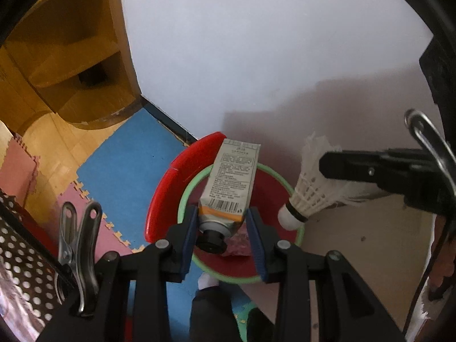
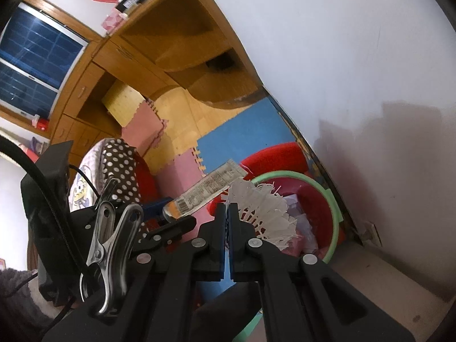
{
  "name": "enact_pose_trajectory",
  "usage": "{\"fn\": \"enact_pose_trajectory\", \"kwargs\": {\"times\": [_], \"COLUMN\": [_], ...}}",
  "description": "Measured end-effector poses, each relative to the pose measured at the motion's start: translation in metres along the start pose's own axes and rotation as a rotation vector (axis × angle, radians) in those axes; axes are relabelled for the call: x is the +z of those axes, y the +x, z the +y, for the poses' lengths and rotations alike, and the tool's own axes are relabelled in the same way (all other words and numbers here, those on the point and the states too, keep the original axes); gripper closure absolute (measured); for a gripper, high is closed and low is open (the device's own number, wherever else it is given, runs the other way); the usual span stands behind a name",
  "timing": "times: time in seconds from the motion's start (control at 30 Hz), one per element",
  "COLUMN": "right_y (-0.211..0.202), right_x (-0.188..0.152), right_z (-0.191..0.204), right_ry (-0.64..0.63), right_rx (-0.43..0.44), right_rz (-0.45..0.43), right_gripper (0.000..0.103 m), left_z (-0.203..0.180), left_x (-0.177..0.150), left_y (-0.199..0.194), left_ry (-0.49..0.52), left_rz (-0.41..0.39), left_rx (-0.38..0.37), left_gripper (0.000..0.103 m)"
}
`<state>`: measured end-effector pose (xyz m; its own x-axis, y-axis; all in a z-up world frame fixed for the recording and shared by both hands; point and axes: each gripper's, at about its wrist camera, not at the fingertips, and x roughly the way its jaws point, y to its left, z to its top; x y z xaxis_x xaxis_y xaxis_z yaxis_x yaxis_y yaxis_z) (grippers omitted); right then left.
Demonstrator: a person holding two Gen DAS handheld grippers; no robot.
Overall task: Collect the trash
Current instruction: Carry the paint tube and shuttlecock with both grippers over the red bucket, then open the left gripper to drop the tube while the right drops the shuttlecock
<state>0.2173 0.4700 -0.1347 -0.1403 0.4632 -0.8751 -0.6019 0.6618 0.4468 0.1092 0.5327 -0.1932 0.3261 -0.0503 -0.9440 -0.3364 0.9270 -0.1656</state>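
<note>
Red plastic bin (image 1: 168,188) is waiting directly beneath both loads: the left hand-held gripper (image 1: 222,225) is clamping a squeezed tube (image 1: 230,185), the right hand-held gripper (image 2: 228,213) is pinching a white shuttlecock (image 2: 262,211), so releasing seems next.

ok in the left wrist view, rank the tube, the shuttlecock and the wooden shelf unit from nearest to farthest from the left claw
1. The tube is held between the left claw pads, over the red bin.
2. The shuttlecock is just to the right, held in the right claw at the bin's rim.
3. The wooden shelf unit is far off at upper left, across the floor mats.
</note>
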Motion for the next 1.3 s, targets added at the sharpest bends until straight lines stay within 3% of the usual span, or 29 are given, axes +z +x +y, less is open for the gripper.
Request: {"fn": "enact_pose_trajectory", "kwargs": {"times": [0.33,0.57,0.77,0.93,1.1,1.3], "right_y": [0.074,0.126,0.183,0.222,0.253,0.275], "right_x": [0.005,0.011,0.012,0.004,-0.015,-0.021], "right_z": [-0.027,-0.031,-0.048,-0.061,-0.075,-0.094], "right_ry": [-0.003,-0.115,-0.208,-0.287,-0.313,-0.271], "right_rx": [-0.023,-0.051,-0.075,-0.102,-0.114,-0.147], "right_rz": [0.144,0.275,0.454,0.563,0.613,0.615], "right_gripper": [0.101,0.101,0.101,0.101,0.101,0.101], "left_z": [0.026,0.044,0.041,0.039,0.038,0.03], "left_x": [-0.017,-0.032,-0.044,-0.056,-0.068,-0.075], "left_y": [0.077,0.128,0.168,0.202,0.23,0.25], "left_ry": [-0.047,-0.101,-0.094,-0.168,-0.201,-0.182], "left_rz": [0.07,0.116,0.18,0.261,0.278,0.302], "left_rx": [-0.035,-0.047,-0.053,-0.112,-0.12,-0.077], "left_gripper": [0.067,0.067,0.067,0.067,0.067,0.067]}}
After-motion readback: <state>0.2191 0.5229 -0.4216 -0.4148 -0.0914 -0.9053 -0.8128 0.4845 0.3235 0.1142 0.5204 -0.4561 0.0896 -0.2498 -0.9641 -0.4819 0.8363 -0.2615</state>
